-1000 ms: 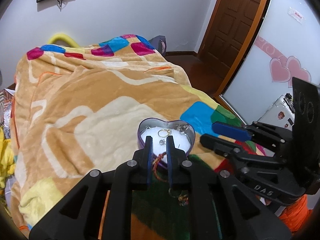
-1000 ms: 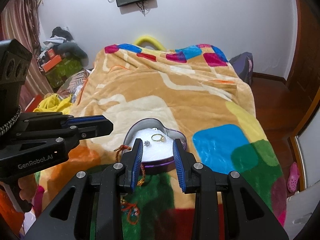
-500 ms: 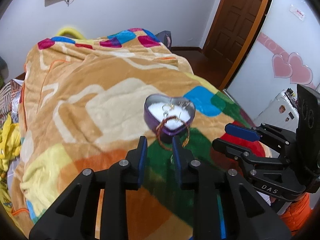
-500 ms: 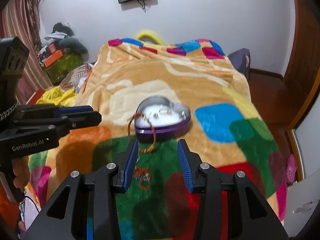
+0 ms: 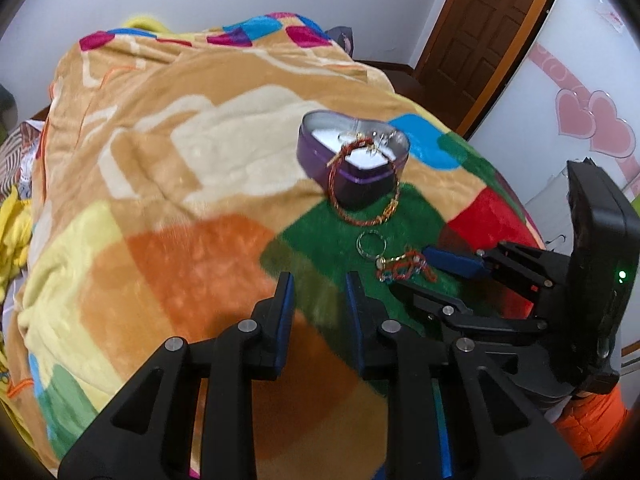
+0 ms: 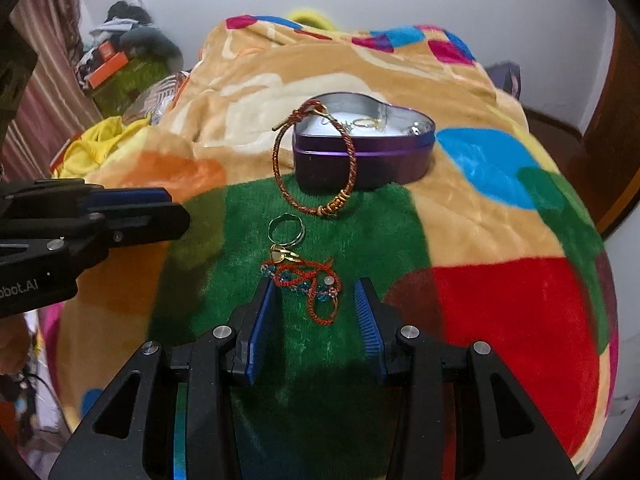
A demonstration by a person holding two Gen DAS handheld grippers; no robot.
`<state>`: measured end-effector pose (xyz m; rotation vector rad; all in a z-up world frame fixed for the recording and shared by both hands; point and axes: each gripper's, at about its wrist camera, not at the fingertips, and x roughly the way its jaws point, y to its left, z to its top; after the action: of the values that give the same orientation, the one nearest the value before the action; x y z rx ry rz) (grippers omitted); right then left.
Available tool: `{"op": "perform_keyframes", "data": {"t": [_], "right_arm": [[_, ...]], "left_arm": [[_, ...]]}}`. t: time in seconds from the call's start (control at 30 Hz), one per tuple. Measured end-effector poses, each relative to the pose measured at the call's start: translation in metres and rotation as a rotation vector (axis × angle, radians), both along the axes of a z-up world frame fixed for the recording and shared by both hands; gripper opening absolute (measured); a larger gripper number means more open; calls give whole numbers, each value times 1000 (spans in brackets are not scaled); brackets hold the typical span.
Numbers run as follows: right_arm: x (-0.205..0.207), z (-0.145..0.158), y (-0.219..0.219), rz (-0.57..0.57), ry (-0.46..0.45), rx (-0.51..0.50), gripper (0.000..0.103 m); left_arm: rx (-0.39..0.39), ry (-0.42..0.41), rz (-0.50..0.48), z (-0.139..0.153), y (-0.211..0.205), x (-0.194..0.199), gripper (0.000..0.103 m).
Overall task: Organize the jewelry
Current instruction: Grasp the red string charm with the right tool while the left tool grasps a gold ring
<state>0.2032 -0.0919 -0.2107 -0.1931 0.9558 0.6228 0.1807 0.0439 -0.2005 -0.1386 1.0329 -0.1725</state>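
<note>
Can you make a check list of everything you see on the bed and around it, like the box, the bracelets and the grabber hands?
Surface: patchwork blanket over a bed, soft and wrinkled.
Job's things: purple heart box, open, small shiny pieces inside on white padding. Red-gold bracelet hangs over the box rim, its lower part on the blanket. Silver ring and red beaded bracelet lie on the green patch.
Clutter: yellow cloth and a pile of clothes and boxes beside the bed.
Grippers: left gripper open, empty. Right gripper open, around the red beaded bracelet, not closed on it.
Cables: nothing seen.
Surroundings: white wall, wooden door, pink hearts.
</note>
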Motion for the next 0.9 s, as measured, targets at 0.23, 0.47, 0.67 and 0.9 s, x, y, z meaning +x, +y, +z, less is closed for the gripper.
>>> {"op": "perform_keyframes", "data": {"t": [0.23, 0.47, 0.67, 0.9], "right_arm": [[3, 0, -2, 18, -7, 18, 33], [-8, 4, -6, 46, -31, 29, 8], [-16, 13, -28, 19, -49, 55, 7], [-16, 26, -57, -53, -84, 84, 7]], "left_arm": [[-5, 11, 7, -4, -5, -3, 24], [0, 29, -23, -9, -19, 0, 24], [-12, 49, -61, -17, -40, 3, 24], [-59, 60, -98, -18, -57, 11, 24]]}}
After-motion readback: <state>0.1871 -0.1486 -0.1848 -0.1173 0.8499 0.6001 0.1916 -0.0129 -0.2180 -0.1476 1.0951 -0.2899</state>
